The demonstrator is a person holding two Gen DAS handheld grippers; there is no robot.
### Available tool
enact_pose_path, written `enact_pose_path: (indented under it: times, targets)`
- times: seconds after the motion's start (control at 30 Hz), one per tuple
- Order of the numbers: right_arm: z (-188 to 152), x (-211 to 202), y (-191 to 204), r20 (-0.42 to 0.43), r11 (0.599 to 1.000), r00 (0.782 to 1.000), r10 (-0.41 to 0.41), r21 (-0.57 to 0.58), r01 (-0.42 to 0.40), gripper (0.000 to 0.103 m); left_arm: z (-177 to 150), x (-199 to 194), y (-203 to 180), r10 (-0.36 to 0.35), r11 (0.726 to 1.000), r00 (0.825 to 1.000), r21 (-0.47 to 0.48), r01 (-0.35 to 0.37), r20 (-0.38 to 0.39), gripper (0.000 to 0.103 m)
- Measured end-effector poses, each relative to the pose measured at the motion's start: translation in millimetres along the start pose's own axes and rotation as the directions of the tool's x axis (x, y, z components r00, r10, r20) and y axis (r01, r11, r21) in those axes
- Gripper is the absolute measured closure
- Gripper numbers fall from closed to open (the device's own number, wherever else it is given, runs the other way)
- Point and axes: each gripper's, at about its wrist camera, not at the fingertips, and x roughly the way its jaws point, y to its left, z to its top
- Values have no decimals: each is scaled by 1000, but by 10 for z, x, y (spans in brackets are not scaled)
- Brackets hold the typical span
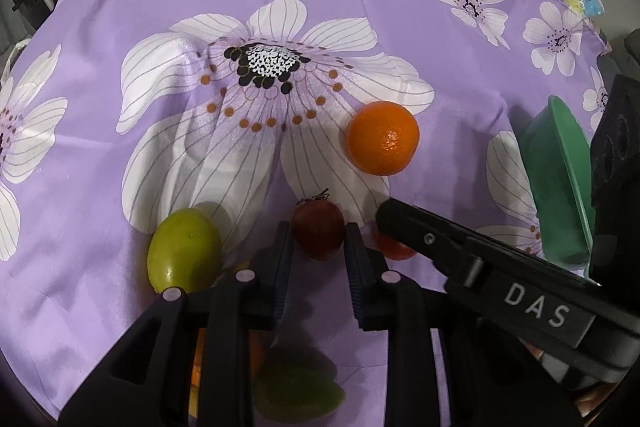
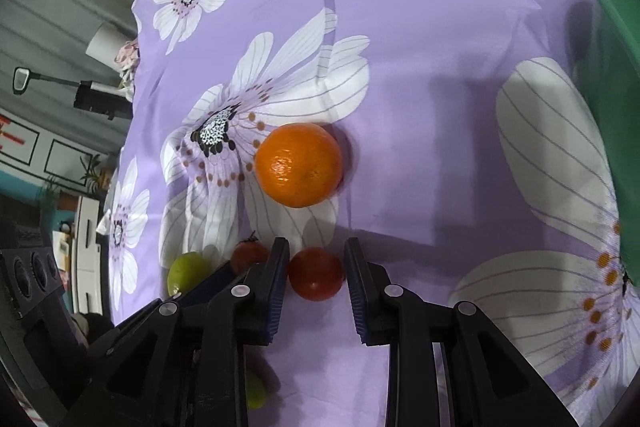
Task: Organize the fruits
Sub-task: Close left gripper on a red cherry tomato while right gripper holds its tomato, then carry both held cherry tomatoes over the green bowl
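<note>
Small, light, smooth-skinned and easily bruised; best taken across the widest girth with gentle pressure. Left tool (image 1: 318, 247) nearly closed on a dark red tomato (image 1: 319, 231), right tool (image 2: 316, 277) nearly closed on a brighter red tomato (image 2: 316, 279), both low on the floral-clothed bench (image 1: 360, 27); orange (image 2: 299, 165) farther, green bowl (image 1: 560, 187) right.

**Hidden and cut off**

Green bowl (image 2: 616, 75) cut by the right edge — only one rim and wall visible. Red tomato (image 1: 394, 249) mostly hidden behind the right gripper (image 1: 390, 217). Greenish fruit (image 1: 298, 393) under the fingers (image 1: 280, 267) blurred — kind unclear.
</note>
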Motion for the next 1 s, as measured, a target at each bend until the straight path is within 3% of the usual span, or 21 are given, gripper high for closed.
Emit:
enact_pose_path:
  times: [0.3, 0.7, 1.0]
  targets:
    - [1, -111, -106, 26, 998, 997, -66, 9, 66, 75, 27, -11, 42, 24, 999, 999, -22, -24, 23, 78]
    - [-53, -97, 28, 77, 974, 978, -195, -98, 202, 75, 14, -78, 85, 28, 999, 999, -29, -26, 46, 78]
    - [-68, -133, 23, 90, 972, 975, -203, -102, 211, 75, 13, -230, 108, 10, 999, 995, -43, -6, 101, 78]
